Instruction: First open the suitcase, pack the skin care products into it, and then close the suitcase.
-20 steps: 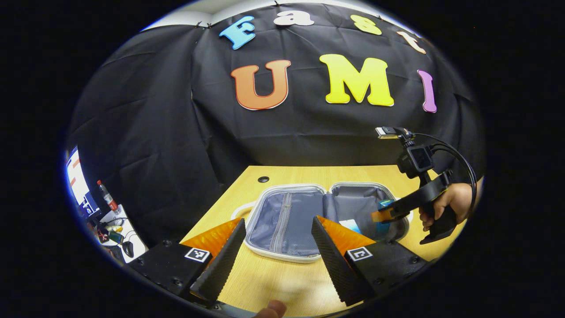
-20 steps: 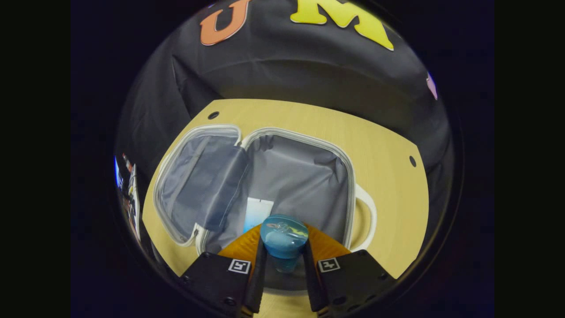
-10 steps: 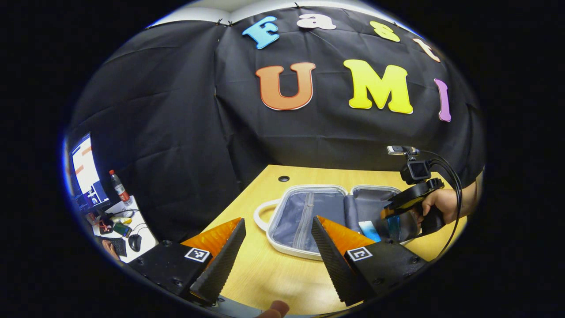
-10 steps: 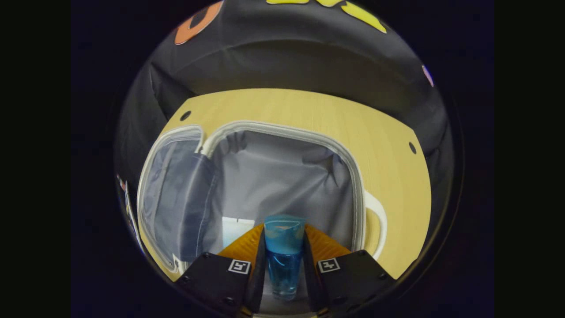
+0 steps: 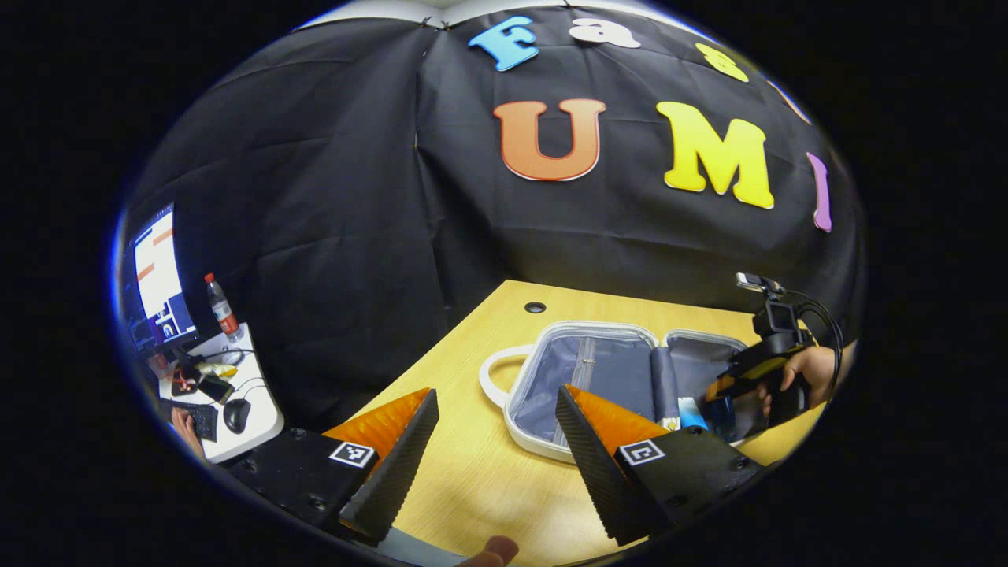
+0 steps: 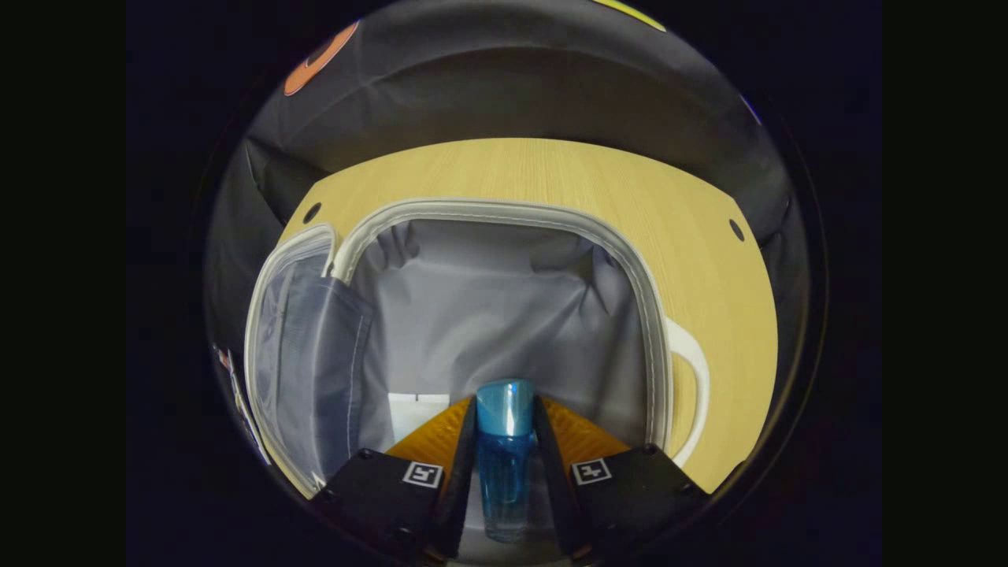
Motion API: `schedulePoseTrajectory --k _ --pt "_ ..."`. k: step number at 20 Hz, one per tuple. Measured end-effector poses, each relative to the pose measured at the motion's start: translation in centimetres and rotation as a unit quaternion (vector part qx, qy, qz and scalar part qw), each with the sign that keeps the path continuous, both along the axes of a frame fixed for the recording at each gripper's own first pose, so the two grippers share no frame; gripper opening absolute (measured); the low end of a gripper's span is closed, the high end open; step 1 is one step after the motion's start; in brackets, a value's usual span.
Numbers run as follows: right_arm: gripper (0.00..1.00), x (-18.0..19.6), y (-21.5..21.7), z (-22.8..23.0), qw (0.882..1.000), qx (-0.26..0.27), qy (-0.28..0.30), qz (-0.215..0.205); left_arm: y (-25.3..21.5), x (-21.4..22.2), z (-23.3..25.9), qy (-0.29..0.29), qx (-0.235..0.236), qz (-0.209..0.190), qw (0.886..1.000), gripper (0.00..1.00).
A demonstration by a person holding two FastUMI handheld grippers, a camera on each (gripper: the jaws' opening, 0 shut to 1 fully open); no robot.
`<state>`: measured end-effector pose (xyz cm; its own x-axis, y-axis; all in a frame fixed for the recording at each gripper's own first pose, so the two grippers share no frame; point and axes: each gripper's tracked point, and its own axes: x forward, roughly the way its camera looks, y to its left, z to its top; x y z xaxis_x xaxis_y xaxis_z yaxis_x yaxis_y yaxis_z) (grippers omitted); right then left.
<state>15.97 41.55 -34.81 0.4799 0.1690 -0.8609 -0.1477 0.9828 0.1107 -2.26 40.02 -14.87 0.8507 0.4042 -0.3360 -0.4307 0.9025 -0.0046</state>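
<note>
1. Wooden table (image 5: 472, 472) under both grippers, spreading ahead to the black cloth wall; cable hole (image 5: 535, 307) near the far edge.
2. Open suitcase (image 6: 504, 216) flat on the table, grey lining up; right half directly ahead of and beneath the right gripper (image 6: 505, 441), lid half (image 6: 303, 370) with zipped pocket off to its left. From the left gripper (image 5: 492, 441), suitcase (image 5: 591, 370) ahead and to the right, white handle (image 5: 492, 374) on the near-left side.
3. Left gripper over bare table, short of the suitcase, fingers spread wide with nothing between them. Fingertip of the holding hand (image 5: 492, 551) at the bottom edge.
4. Right gripper clenched on a translucent blue bottle (image 6: 504, 457), both fingers pressing its sides, cap end (image 6: 505, 405) pointing forward into the right half, down close to the lining. Seen from the left gripper: right gripper (image 5: 728, 390) and its hand (image 5: 807, 370) dipped into the suitcase's far-right half.
5. White tube-like product (image 6: 417, 409) lying on the lining just left of the right gripper's fingers, partly hidden by them.
6. Side desk (image 5: 220, 394) far left of the left gripper: monitor (image 5: 153, 279), bottle with red cap (image 5: 220, 303), mouse (image 5: 236, 413).
</note>
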Motion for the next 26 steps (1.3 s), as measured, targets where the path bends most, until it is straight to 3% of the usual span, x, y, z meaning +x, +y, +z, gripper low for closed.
schedulePoseTrajectory --k 3,6,10,14,18,19,20,21,22,24,25,26 --pt "0.58 -0.5 -1.2 4.0 0.999 0.012 -0.043 -0.017 3.2 2.1 -0.6 -0.004 -0.027 0.019 0.999 0.96" --pt "0.74 -1.2 -3.4 9.2 0.994 -0.005 -0.111 0.02 5.9 4.1 -2.8 0.011 -0.072 0.033 0.997 0.96" --pt "0.75 -2.5 -7.5 17.4 0.97 -0.034 -0.233 0.059 8.9 7.5 -6.2 0.023 -0.155 0.04 0.987 0.97" --pt "0.78 -5.7 -13.1 24.9 0.938 -0.058 -0.336 0.065 7.9 10.6 -10.9 0.034 -0.308 0.017 0.951 0.99" --pt "0.78 -11.7 -18.3 28.5 0.91 -0.074 -0.404 0.06 7.8 13.4 -13.5 -0.003 -0.451 0.015 0.892 0.97" --pt "0.78 -12.8 -19.2 28.9 0.906 -0.076 -0.412 0.06 7.9 13.6 -13.9 -0.007 -0.465 0.014 0.885 0.97" --pt "0.78 -13.4 -20.0 28.9 0.904 -0.079 -0.417 0.058 8.0 13.8 -14.3 -0.01 -0.473 0.012 0.881 0.96" --pt "0.79 -14.0 -20.7 29.0 0.901 -0.084 -0.422 0.057 7.9 14.0 -14.4 -0.015 -0.481 0.008 0.876 0.82" --pt "0.8 -14.6 -21.4 29.3 0.898 -0.09 -0.428 0.056 7.6 14.2 -14.5 -0.013 -0.489 0.007 0.872 0.91" --pt "0.79 -15.0 -22.7 29.4 0.894 -0.103 -0.434 0.052 7.2 14.4 -14.8 -0.008 -0.492 0.006 0.871 0.8" --pt "0.78 -15.2 -23.3 29.1 0.894 -0.105 -0.433 0.051 7.0 14.6 -14.8 -0.005 -0.49 0.006 0.872 0.67" --pt "0.8 -15.6 -23.8 29.0 0.895 -0.107 -0.431 0.047 7.0 14.7 -14.8 -0.002 -0.485 0.006 0.875 0.6"
